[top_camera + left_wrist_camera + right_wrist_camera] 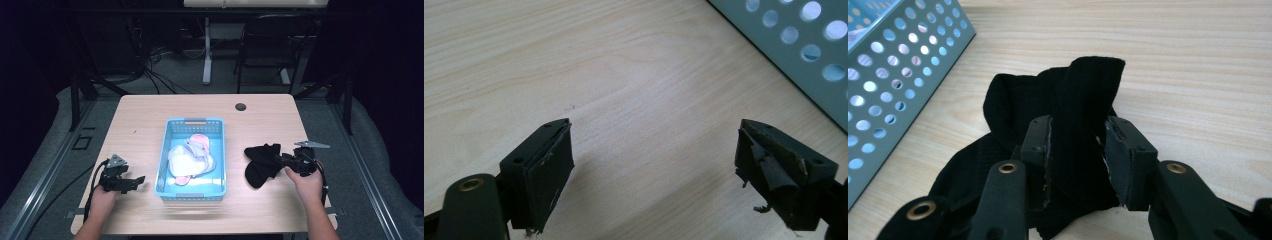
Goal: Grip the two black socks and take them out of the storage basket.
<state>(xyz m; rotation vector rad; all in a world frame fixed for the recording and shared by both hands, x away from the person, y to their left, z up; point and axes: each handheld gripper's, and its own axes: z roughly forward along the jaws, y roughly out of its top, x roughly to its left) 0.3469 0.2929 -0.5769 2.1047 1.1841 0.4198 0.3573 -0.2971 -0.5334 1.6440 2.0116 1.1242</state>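
1. High view: a blue basket (192,187) of pale clothes (192,157) sits mid-table (150,110); the left gripper (131,182) lies left of it, the right gripper (280,160) at a black sock (260,162) on the right.
2. Left gripper view: jaws spread wide over bare wood, with the basket's wall (804,55) nearby.
3. Right gripper view: jaws pinch a fold of the black sock (1075,100).

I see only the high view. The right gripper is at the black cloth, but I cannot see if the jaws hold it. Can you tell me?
Observer: Yes. In the right gripper view, the right gripper has a fold of the black cloth pinched between its jaws.
Operator: And the left gripper, is it open?
Observer: The left gripper is wide open with bare table between the jaws, holding nothing.
Operator: Is the basket wall solid?
Observer: No, the blue basket has round holes through its side wall.
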